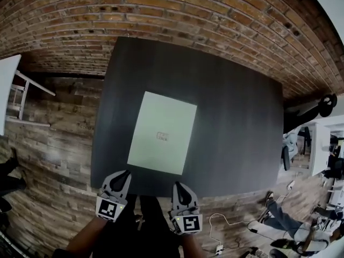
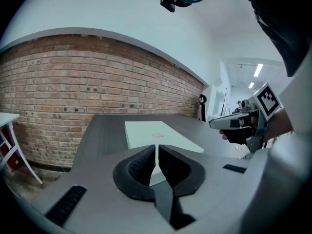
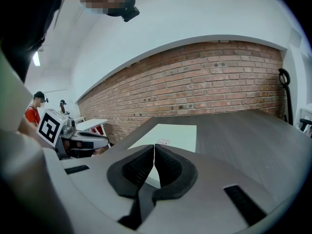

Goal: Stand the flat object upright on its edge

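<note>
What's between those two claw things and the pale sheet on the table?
Only a thin strip of bare table separates the left gripper and right gripper from the sheet; the head view shows it.

The table (image 1: 236, 122) was dark charcoal grey with a faint grain. On it, the flat object (image 1: 162, 130) was pale mint-white, plain except for a small faint mark at its middle. Beyond the table, the wall (image 1: 161, 9) showed red-brown brick with pale mortar lines. Beside the table, the floor (image 1: 54, 138) had weathered brown-grey planks. The left gripper (image 1: 123, 173) and right gripper (image 1: 178, 186) were light grey, with black ribbed fingers (image 2: 139, 165) and black-and-white square markers.
</note>
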Demonstrator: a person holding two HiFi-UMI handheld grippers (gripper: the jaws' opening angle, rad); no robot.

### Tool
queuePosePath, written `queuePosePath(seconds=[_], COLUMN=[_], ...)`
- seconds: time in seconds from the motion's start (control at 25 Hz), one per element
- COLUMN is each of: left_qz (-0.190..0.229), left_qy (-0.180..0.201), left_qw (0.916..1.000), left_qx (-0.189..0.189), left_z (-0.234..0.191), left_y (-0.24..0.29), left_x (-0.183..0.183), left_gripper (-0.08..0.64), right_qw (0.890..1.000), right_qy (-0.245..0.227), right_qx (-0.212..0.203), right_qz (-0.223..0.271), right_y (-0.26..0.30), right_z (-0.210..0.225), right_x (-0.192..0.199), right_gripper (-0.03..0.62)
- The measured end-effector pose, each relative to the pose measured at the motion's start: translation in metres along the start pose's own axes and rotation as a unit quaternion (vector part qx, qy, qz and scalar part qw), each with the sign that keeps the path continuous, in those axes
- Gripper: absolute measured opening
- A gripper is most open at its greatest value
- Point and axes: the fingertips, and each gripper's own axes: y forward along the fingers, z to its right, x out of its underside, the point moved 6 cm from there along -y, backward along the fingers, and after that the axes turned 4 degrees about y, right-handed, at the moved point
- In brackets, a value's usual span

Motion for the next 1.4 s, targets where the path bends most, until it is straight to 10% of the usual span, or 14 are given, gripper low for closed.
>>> queuePosePath(seconds=[0.4,1.4], left_qz=[-0.030,-0.088], left_qy=[-0.007,0.004], left_qw=[0.9995,0.9943], left_qx=[0.012,0.061], left_z=[-0.011,-0.030], left_y=[0.020,0.052], left_x=[0.043,0.093], left_gripper=[0.088,0.227], right_qw=[0.995,0.991], right_qy=[-0.022,-0.029], right_qx=[0.005,0.040], right_qz=[-0.098,-0.122], right_y=[0.009,0.028], right_z=[0.017,0.053], right_x=[0.054,0.104], right_gripper=[0.109,0.232])
